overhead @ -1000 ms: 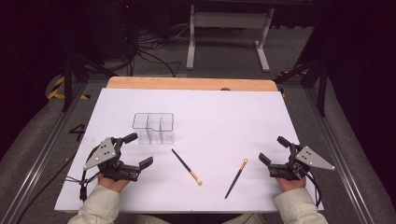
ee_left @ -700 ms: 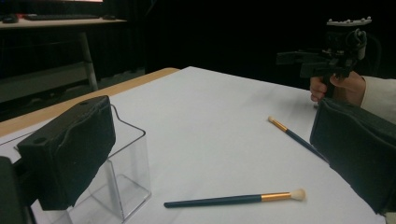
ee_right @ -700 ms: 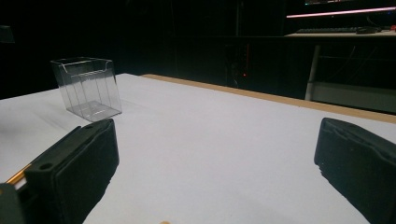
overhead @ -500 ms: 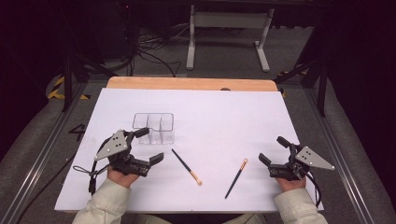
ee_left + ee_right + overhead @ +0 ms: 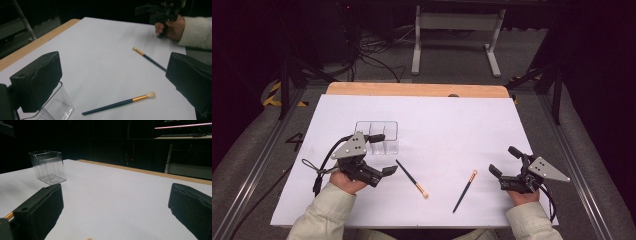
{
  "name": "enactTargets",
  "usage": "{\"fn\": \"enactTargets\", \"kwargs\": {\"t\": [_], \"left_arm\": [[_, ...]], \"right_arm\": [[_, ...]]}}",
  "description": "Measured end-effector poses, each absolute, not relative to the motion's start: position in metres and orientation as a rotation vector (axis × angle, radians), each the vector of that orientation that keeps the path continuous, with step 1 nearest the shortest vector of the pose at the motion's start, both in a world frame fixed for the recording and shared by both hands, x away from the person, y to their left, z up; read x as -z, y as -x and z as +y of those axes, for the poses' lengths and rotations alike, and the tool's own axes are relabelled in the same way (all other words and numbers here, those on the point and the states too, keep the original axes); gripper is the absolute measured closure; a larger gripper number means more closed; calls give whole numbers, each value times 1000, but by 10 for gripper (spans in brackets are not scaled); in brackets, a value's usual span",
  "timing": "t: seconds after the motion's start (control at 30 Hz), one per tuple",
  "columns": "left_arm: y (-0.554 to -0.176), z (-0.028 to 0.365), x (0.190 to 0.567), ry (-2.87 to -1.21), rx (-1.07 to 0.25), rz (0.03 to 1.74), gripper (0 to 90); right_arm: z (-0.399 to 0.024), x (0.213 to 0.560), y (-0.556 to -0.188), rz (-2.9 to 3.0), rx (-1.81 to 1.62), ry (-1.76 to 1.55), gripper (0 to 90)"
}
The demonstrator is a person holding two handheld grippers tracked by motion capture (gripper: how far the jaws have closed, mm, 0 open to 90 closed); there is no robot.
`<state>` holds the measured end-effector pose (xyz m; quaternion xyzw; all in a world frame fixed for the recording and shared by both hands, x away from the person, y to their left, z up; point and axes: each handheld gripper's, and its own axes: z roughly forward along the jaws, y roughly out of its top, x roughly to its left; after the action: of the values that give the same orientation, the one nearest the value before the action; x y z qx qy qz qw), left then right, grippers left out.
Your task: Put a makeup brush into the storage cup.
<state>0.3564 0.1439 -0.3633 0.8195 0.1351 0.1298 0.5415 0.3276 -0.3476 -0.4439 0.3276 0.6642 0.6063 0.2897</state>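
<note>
Where the near brush lies flat on the white table cover, its dark handle end points up-left toward the left gripper and its pale bristle tip points down-right, toward the person. In the left gripper view this brush sits low between the two black jaws, not touched by either. The left gripper's jaws are spread wide, nothing between them; one jaw sits over the front edge of the clear divided box, the other near the brush's handle end. The box corner shows just under the left jaw in that view.

Second brush lies to the right of the first, well apart, tilted the other way, gold ferrule and tip up-right. It also shows in the left gripper view, farther off.

Right gripper is at the right edge of the cover, held by a hand in a light sleeve, jaws wide apart, holding nothing, near the second brush but not touching. Right gripper view looks across the bare cover to the clear box, standing upright, far off.

Wooden table edge shows beyond the cover.
</note>
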Motion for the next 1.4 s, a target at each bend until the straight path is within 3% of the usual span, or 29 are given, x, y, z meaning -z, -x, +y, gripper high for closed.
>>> {"fn": "enactTargets", "kwargs": {"t": [0.7,1.4], "left_arm": [[-379,97,340,-2201,-223,169,11],[-393,45,349,-2489,-186,-26,9]], "right_arm": [[-347,445,-328,1779,-1612,-883,2],[-347,445,-329,1794,-1627,-879,2]]}}
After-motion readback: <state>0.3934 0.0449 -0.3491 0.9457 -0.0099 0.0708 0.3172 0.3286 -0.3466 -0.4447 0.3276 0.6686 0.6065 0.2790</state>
